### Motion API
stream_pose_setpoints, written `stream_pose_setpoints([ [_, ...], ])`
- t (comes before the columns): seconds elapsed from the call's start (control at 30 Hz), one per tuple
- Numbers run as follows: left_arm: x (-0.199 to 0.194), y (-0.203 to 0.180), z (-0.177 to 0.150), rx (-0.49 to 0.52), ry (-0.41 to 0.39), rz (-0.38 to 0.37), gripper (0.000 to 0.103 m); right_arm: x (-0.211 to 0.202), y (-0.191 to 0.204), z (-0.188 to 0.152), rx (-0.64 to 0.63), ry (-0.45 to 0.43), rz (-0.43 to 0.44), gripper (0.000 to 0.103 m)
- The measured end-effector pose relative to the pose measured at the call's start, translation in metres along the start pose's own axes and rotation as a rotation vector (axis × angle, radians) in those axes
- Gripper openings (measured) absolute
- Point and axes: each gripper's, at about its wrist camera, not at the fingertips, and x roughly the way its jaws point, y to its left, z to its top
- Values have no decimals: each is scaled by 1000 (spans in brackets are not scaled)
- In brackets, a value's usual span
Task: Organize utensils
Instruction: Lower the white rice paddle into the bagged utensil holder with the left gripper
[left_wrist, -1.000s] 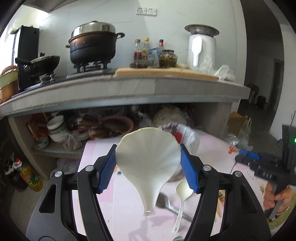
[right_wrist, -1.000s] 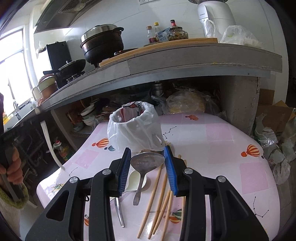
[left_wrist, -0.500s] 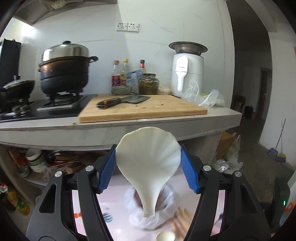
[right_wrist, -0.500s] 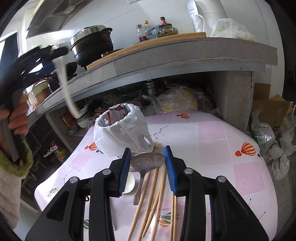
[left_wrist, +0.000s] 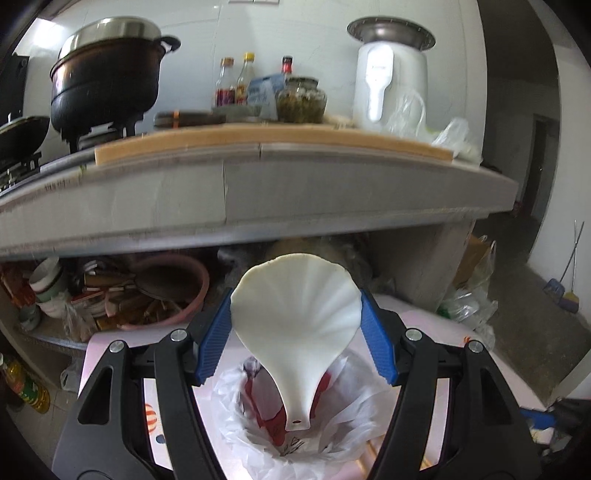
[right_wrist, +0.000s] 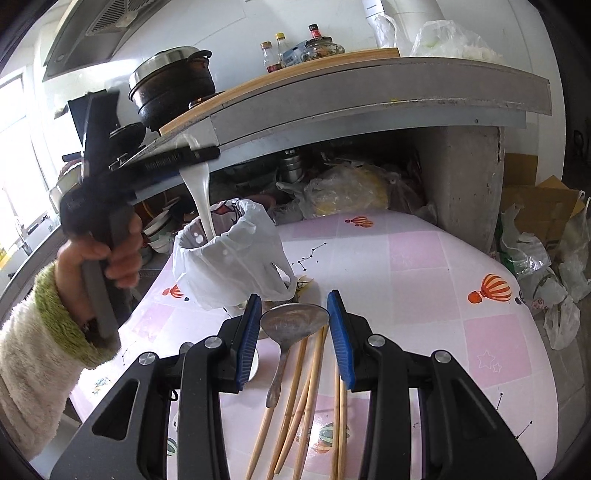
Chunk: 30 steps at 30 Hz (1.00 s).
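We held the white shell-shaped plastic scoop (left_wrist: 295, 317) clamped by its blade in the left hand-held gripper (left_wrist: 295, 325), handle down over the bag-lined container (right_wrist: 229, 254), while our right hand-held gripper (right_wrist: 293, 328) gripped the metal spoon (right_wrist: 291, 321).

The left hand-held gripper (left_wrist: 295, 325) has swung over from the side with the white scoop (left_wrist: 295, 317). Now the scoop hangs handle-down right over the open plastic bag (right_wrist: 229, 258), with its tip at the bag's mouth. The person's hand (right_wrist: 107, 251) came along too.
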Motion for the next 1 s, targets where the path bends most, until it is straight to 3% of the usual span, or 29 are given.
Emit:
stream_pose_setpoints([
  [0.47,17,-17,-37,141,54,78,63,-5,1,-1,-2,0,-10,36],
  [0.63,19,-14,-36,98,48,46,63,-11,1,-2,-3,-5,-19,36],
  [0.87,22,-1,-39,-76,27,-47,63,-16,3,-2,-2,-5,-23,36],
  [1.0,27,1,-44,-101,38,-64,64,-21,5,-2,-10,-7,-33,36],
])
